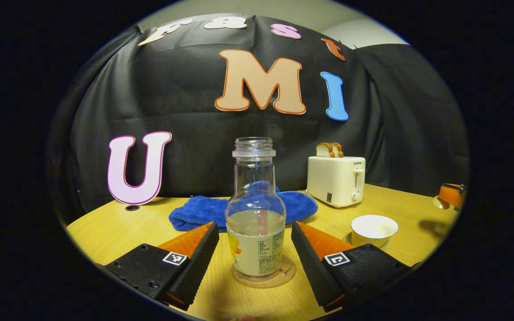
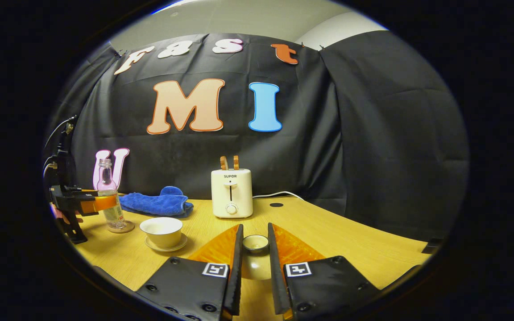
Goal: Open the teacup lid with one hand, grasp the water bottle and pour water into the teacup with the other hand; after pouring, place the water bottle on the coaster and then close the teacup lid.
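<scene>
Clearly, our left gripper (image 1: 254,247) has its jaws spread either side of the water bottle (image 1: 255,209), which stands on the coaster (image 1: 263,277) without touching them. Our right gripper (image 2: 255,254) pinches the teacup lid (image 2: 255,243) by its knob, its lower part hidden between the jaws. The open teacup (image 2: 161,231) sits on the worktop (image 2: 328,240).

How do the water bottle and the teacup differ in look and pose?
The water bottle is tall, clear and narrow-necked; the teacup is low, wide and cream white. The bottle stands on a coaster, between open tongs; the cup sits on a saucer. Both are upright and uncovered.
</scene>
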A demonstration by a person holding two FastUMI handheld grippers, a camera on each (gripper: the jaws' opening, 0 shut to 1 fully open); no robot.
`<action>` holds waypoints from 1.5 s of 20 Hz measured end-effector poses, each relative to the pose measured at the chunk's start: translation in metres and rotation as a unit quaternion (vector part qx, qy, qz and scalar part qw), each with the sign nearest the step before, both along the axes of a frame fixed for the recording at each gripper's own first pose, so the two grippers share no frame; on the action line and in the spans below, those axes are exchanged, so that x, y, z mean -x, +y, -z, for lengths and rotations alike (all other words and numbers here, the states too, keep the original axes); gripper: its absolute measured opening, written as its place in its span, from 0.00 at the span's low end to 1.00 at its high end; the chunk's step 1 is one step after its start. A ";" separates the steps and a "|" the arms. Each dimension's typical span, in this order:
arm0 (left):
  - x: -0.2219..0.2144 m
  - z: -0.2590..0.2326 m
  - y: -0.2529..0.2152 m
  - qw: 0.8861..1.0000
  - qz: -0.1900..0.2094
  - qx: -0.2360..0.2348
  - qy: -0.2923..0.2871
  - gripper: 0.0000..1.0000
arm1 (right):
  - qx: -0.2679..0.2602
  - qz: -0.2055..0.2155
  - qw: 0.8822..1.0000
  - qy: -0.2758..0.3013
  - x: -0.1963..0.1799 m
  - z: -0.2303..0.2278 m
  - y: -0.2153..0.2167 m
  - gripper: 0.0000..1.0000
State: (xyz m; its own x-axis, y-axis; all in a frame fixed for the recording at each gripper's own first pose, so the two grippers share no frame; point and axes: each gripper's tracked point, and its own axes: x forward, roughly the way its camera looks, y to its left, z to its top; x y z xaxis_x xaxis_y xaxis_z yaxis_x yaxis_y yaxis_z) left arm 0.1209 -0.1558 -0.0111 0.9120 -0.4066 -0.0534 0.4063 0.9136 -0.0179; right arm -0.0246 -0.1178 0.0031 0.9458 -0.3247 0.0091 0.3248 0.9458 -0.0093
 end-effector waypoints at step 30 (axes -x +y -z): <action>0.064 -0.008 0.084 0.993 -0.117 0.005 -0.027 0.95 | -0.012 -0.280 0.960 0.030 -0.140 0.017 0.166 0.32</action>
